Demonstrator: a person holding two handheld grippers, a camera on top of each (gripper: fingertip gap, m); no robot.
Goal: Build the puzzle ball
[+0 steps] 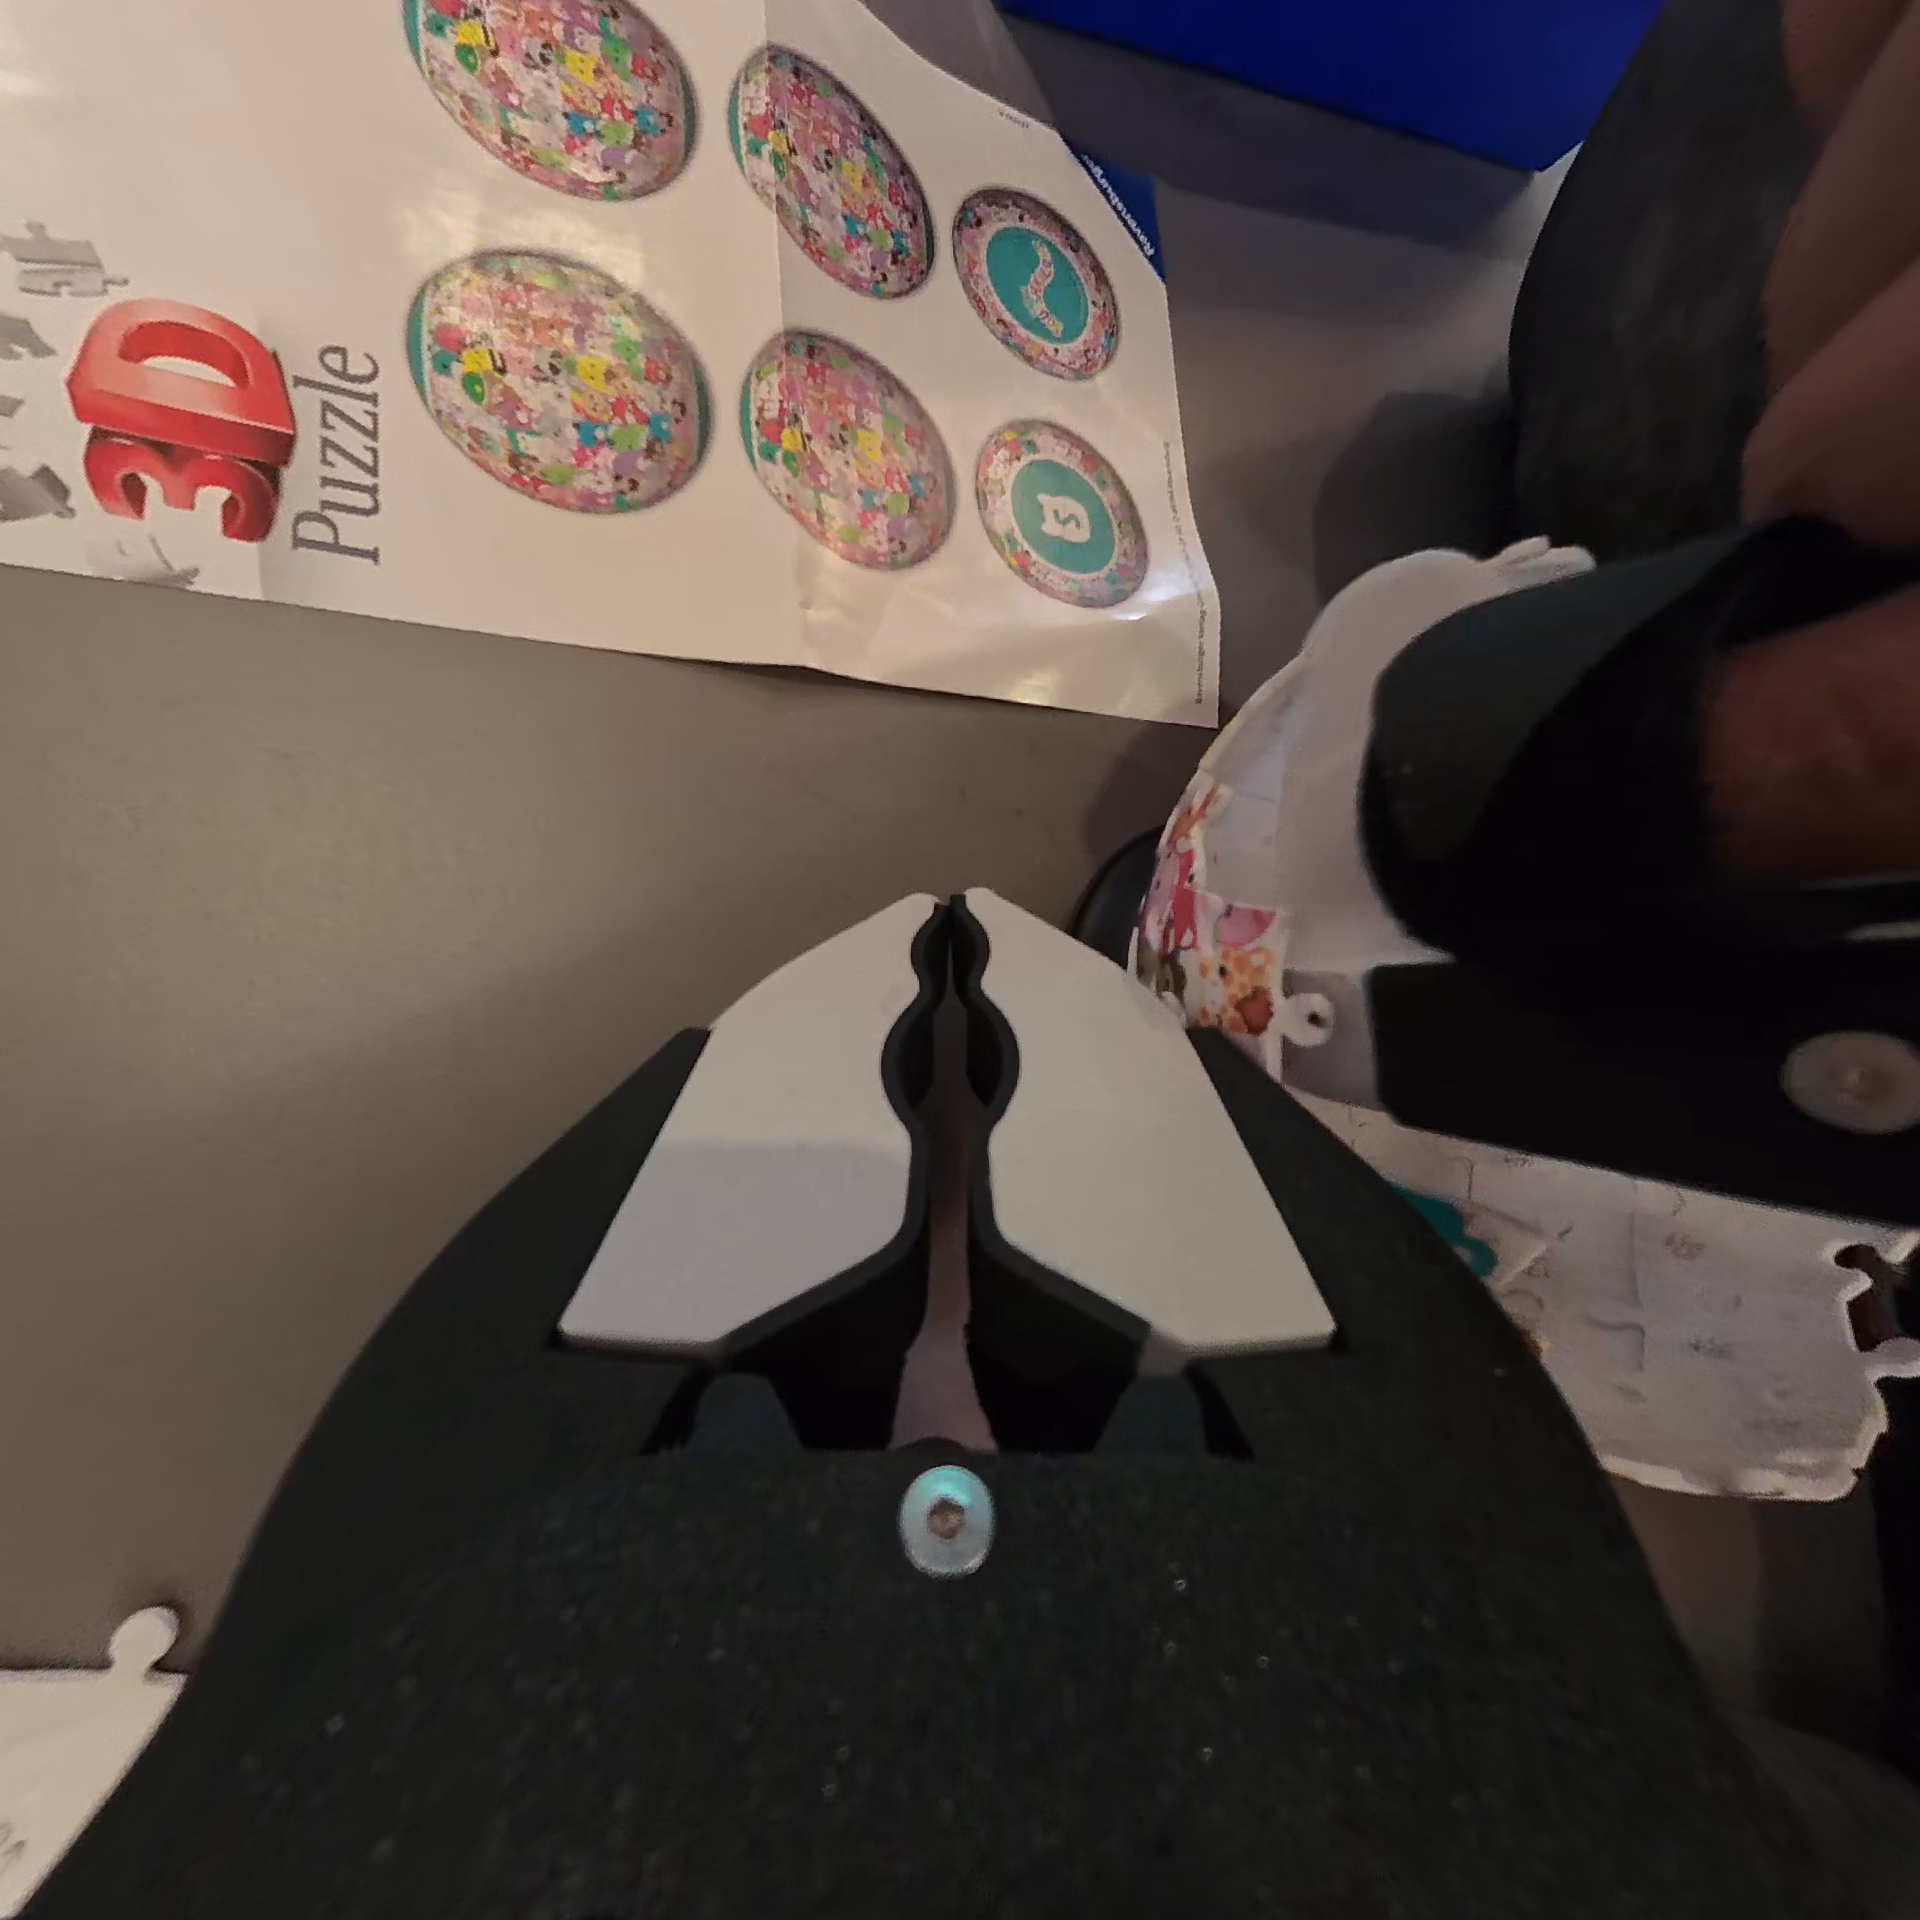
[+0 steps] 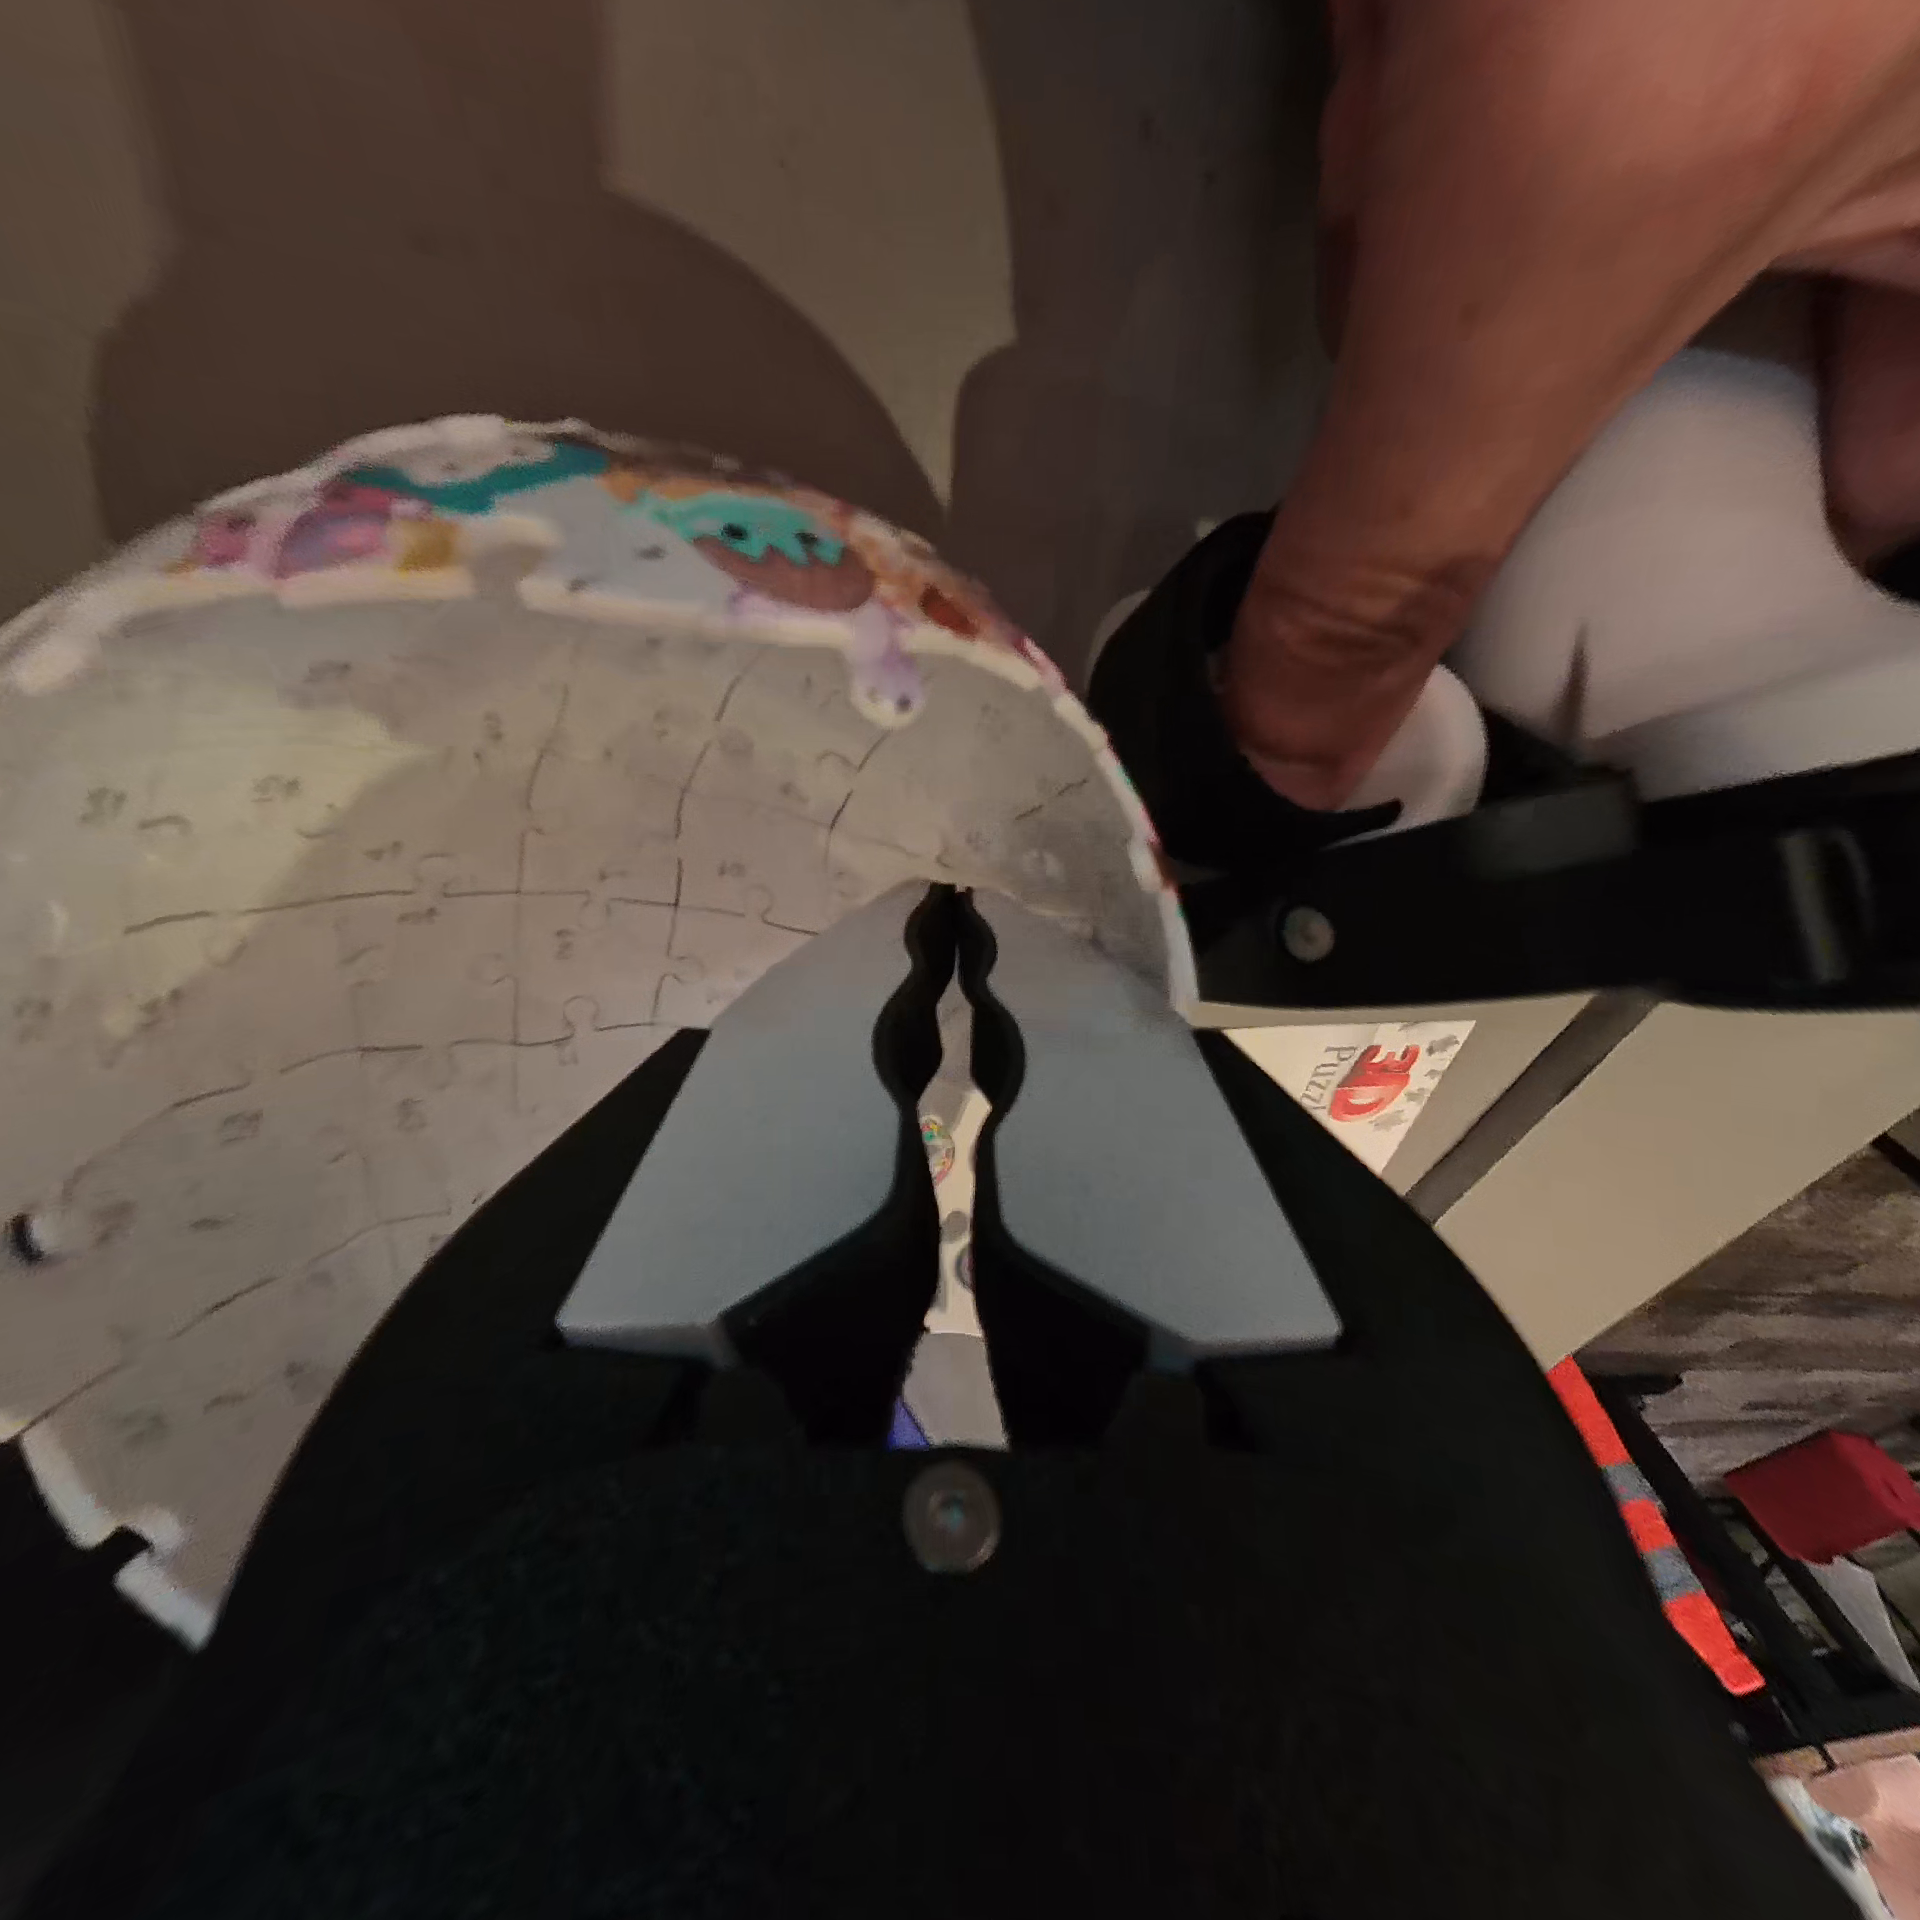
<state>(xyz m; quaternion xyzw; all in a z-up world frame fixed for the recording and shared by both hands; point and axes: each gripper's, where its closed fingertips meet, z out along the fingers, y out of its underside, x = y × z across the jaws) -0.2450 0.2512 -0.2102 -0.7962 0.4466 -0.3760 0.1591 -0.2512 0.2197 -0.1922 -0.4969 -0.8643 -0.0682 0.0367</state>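
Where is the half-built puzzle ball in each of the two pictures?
Left wrist view: the puzzle ball sits at the right edge, partly behind the other gripper.
Right wrist view: it fills the left half, white inside facing the camera.
Shared landmark: the instruction sheet.

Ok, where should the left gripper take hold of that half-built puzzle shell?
Probably on the shell's thin open rim nearest the left gripper, one finger inside and one outside. The curved wall is too broad to span, and the rim is its only narrow edge. The jaws are shut now, so open them first.
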